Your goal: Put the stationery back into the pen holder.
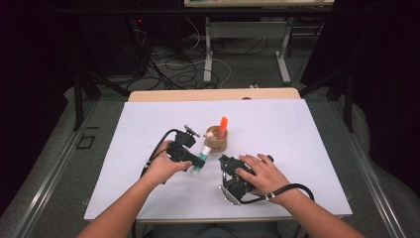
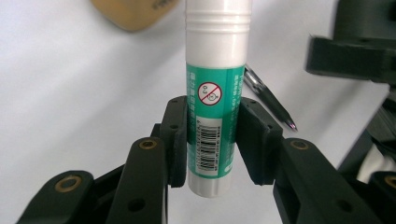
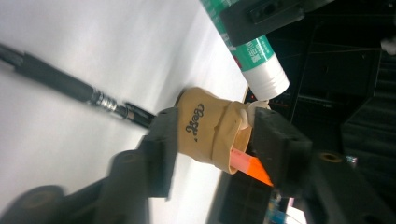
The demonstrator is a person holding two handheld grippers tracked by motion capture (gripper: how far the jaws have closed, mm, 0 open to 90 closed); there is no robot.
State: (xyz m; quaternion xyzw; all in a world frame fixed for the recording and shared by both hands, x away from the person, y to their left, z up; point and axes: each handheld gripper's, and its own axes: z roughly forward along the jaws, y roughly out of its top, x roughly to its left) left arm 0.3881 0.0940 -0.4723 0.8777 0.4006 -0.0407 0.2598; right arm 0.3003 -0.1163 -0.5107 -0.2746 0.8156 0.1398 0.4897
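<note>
A white and green glue stick (image 2: pixel 215 93) stands between the jaws of my left gripper (image 2: pixel 212 140), which is shut on its lower half. From above, that gripper (image 1: pixel 194 159) holds the glue stick (image 1: pixel 200 161) just left of a small tan cup (image 1: pixel 216 143). The cup holds an orange marker (image 1: pixel 223 126) and a pale item. My right gripper (image 1: pixel 225 161) lies tilted on its side, below and right of the cup. Its jaws (image 3: pixel 217 140) stand apart, framing the cup (image 3: pixel 210 133) without pressing on it. The glue stick's cap end (image 3: pixel 266 77) hangs near the cup's mouth.
A black pen (image 3: pixel 70 86) lies on the white table sheet (image 1: pixel 297 139) beside the cup, its tip (image 2: pixel 289 123) to the right of the glue stick. Dark floor, cables and metal table legs (image 1: pixel 208 54) lie beyond the table's far edge.
</note>
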